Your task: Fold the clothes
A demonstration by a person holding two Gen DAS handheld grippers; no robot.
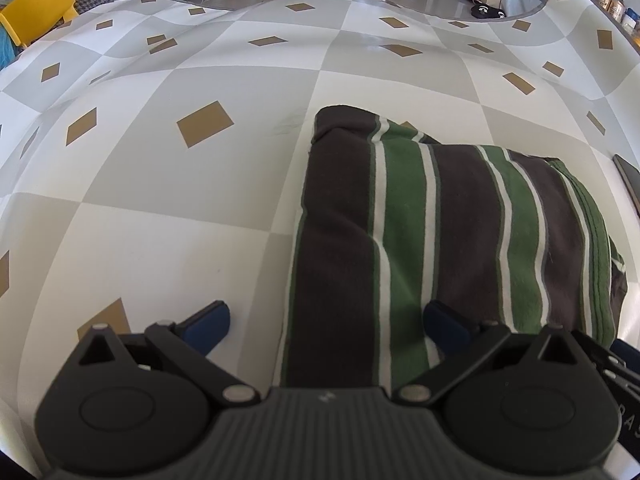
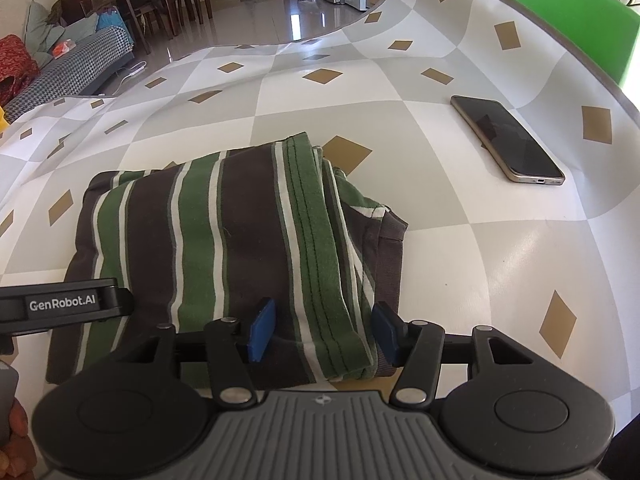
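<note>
A folded garment [image 1: 420, 216] with brown, green and white stripes lies flat on the checked tablecloth [image 1: 192, 208]. My left gripper [image 1: 326, 322] is open wide over its near left edge: one pad hovers over bare cloth, the other over the stripes. In the right wrist view the same garment [image 2: 224, 232] fills the middle. My right gripper [image 2: 324, 330] is open, and the garment's green hemmed right edge lies between its blue pads without being pinched. The left gripper's body [image 2: 60, 304] shows at the left edge of that view.
A dark phone [image 2: 508, 138] lies on the table to the right of the garment. The tablecloth [image 2: 440, 240] ends at a curved far edge. A green chair back [image 2: 568, 12] stands at the right and a yellow chair [image 1: 36, 8] at the far left.
</note>
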